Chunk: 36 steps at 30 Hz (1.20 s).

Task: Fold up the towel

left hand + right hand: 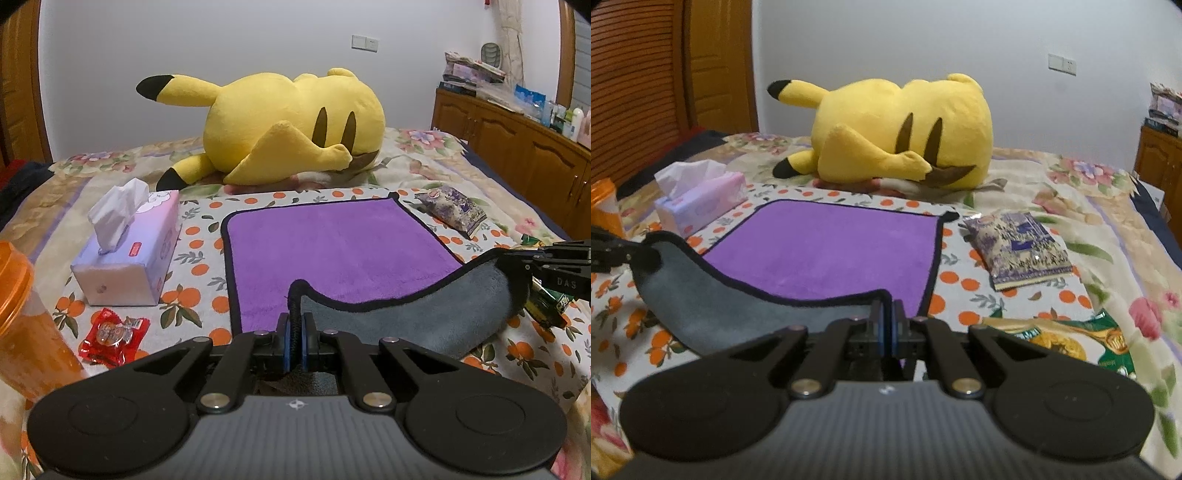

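Note:
A purple towel point(332, 251) with a black hem and grey underside lies on the orange-print cloth on the bed; it also shows in the right wrist view point(831, 247). Its near edge is lifted and turned up, showing the grey side point(424, 314). My left gripper point(295, 332) is shut on the near left corner of the towel. My right gripper point(886, 325) is shut on the near right corner, and it appears at the right edge of the left wrist view point(517, 269). The left gripper shows at the left edge of the right wrist view point(646, 253).
A yellow plush toy point(291, 125) lies behind the towel. A tissue box point(129, 251), an orange jar point(22, 317) and a red candy point(110, 332) are left of it. A purple snack packet point(1019, 251) and a green packet point(1071, 339) are right. A wooden cabinet point(517, 147) stands far right.

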Available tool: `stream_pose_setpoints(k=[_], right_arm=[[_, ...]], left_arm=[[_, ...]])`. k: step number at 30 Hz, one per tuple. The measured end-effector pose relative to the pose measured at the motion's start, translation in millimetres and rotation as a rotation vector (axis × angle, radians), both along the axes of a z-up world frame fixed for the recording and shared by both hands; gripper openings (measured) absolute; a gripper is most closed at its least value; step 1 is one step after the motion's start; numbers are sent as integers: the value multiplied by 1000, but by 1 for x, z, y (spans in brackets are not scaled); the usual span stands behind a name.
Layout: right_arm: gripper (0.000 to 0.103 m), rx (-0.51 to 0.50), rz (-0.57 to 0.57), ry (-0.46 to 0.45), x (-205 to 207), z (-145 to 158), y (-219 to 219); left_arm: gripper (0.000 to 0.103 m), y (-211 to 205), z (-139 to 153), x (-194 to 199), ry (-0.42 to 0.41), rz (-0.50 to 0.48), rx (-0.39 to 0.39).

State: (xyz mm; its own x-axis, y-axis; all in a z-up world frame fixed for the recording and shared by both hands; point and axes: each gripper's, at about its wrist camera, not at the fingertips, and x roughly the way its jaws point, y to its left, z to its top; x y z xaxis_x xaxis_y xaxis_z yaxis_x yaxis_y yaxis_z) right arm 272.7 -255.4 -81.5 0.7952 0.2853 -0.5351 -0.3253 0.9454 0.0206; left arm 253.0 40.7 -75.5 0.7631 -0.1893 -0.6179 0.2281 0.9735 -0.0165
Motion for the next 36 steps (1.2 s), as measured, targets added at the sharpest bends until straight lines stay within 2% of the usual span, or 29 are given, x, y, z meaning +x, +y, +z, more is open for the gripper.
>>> stream_pose_setpoints(k=[16,24,36], right_arm=[[4,2,9,-54,13,11,-1],[4,-36,26,-81,31,18,3],[4,-114,49,-121,65,38,15]], left_arm=[[6,-3,13,11,-51,16,8],[6,-1,22,24,-73,33,-2],[6,-10,35,58,-106,25,36]])
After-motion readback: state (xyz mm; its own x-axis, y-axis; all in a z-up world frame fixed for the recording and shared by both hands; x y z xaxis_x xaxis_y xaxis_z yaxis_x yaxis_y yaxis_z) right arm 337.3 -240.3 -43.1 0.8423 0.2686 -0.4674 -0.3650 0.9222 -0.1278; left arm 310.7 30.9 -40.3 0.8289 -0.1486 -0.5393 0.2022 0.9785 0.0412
